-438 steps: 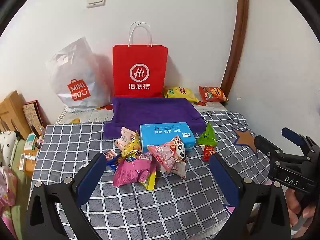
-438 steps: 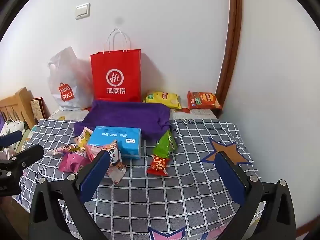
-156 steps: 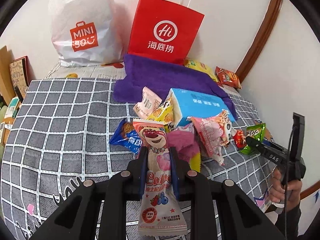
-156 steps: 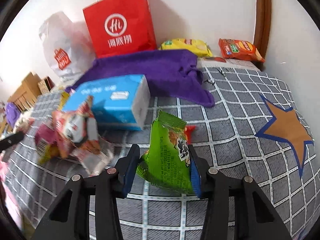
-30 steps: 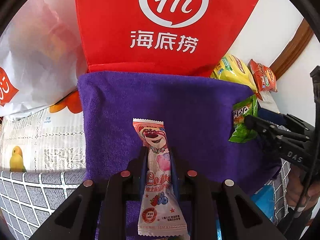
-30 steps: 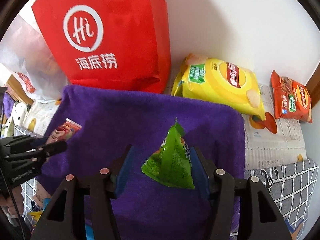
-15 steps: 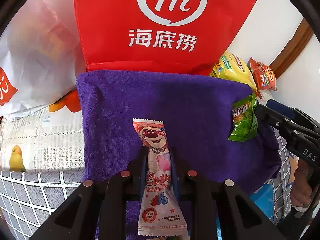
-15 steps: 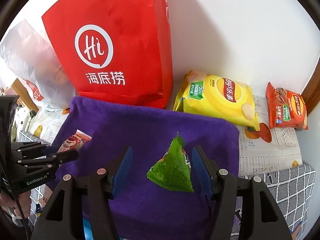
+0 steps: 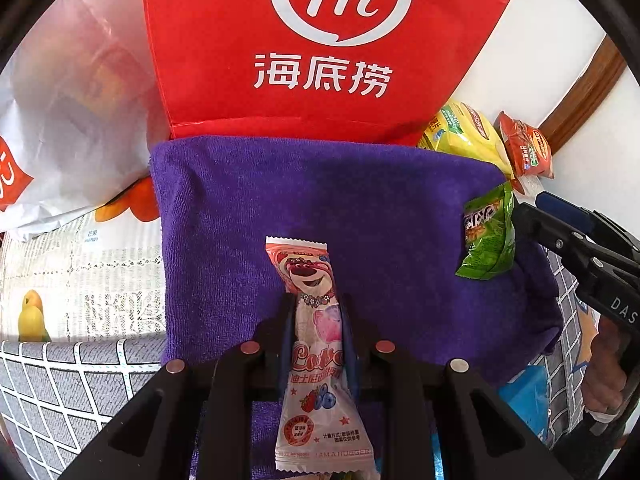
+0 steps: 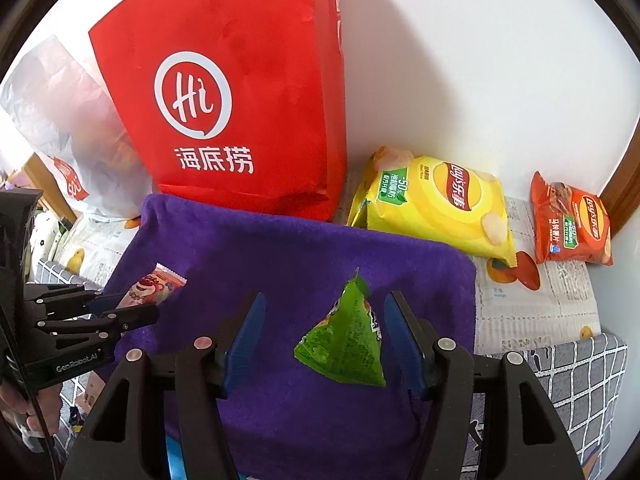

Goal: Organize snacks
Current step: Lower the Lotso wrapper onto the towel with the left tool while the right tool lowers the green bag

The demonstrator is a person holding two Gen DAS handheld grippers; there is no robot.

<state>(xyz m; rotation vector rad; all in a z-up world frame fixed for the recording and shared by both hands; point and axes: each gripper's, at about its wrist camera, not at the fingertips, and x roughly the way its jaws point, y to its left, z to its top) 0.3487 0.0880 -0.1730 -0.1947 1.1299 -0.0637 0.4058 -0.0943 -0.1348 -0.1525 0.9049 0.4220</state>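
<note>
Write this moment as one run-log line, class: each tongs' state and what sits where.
left tongs: shut on pink candy packet | right tongs: open, green snack bag between pads, on purple towel

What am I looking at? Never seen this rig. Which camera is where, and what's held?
There is no robot. A person holds a two-finger gripper in each hand, and each gripper carries a fisheye camera looking along its fingers. One view is from the left gripper, which is shut on a pink snack packet above a purple towel. The other is from the right gripper. Its jaws are open, and a green triangular packet lies on the towel between them. Behind the towel stands a red paper bag, with a white plastic bag on one side and two chip bags, yellow and orange, on the other.
</note>
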